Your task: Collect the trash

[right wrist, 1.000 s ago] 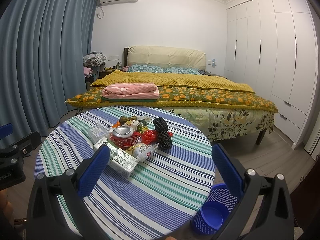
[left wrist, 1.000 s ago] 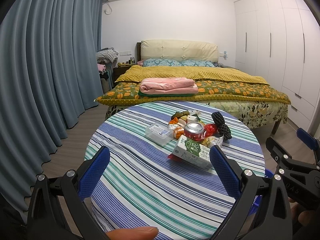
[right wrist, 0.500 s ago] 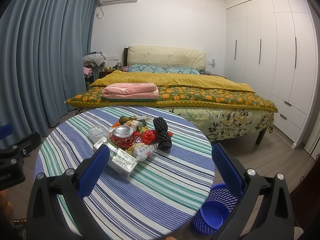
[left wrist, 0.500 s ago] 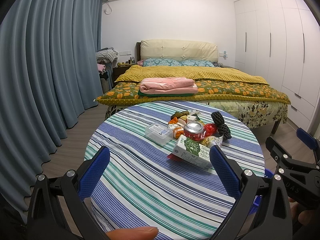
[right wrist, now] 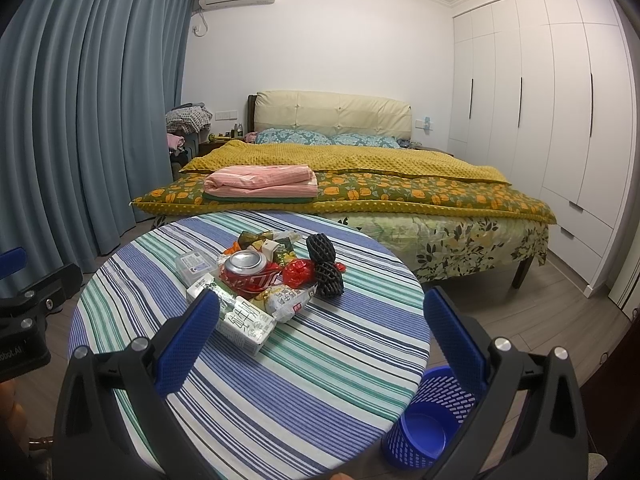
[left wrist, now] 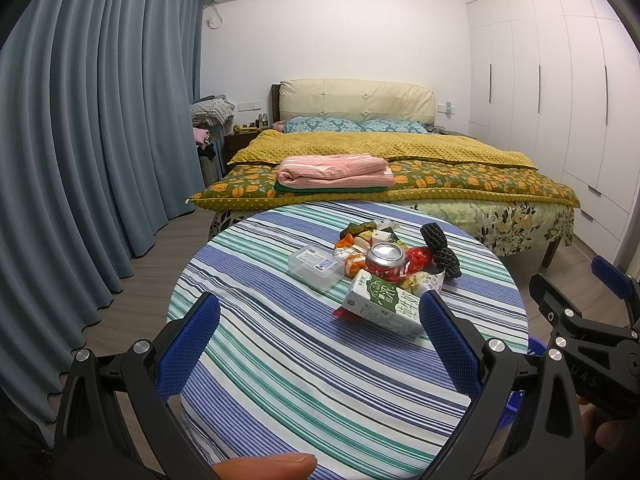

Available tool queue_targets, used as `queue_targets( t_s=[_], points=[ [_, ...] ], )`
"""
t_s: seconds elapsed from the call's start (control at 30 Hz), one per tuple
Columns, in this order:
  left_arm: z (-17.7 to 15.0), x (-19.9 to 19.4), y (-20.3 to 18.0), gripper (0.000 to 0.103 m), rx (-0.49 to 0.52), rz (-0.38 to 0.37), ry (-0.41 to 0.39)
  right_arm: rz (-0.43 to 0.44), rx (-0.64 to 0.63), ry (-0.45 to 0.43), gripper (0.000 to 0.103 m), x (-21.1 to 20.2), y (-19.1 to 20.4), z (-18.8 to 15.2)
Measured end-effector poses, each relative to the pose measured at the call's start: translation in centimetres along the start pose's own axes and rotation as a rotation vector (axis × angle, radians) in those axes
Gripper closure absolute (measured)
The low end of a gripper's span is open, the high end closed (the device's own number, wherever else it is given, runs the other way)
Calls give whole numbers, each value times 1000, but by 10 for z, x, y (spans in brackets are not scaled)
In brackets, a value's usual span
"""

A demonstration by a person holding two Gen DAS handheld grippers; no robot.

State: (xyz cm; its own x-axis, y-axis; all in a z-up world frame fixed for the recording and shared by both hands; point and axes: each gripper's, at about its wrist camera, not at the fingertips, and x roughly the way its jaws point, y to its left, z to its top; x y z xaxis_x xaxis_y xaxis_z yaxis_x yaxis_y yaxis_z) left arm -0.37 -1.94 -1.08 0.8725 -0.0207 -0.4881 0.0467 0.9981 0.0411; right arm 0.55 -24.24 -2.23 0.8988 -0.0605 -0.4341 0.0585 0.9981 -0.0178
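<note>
Both the left gripper (left wrist: 318,334) and right gripper (right wrist: 320,332) hover spread wide and empty above the striped round table (right wrist: 328,364). The trash pile (right wrist: 266,276) sits mid-table: a milk carton (left wrist: 384,306) nearest, a red soda can (right wrist: 246,270) behind it. A blue mesh bin (right wrist: 426,424) stands on the floor beside the table.

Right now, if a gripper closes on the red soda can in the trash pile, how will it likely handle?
The red soda can already looks dented, so it probably crushes easily. Its opened top suggests it is empty and light. Leaning on wrappers, it may shift or roll when nudged.
</note>
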Motion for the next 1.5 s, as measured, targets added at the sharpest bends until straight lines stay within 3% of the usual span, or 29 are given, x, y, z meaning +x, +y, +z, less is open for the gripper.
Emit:
queue_targets(
  t_s=[1.5],
  points=[
    [-1,1,-2,4,-1,1,3,0,0,1,5,0,-1,0]
  ],
)
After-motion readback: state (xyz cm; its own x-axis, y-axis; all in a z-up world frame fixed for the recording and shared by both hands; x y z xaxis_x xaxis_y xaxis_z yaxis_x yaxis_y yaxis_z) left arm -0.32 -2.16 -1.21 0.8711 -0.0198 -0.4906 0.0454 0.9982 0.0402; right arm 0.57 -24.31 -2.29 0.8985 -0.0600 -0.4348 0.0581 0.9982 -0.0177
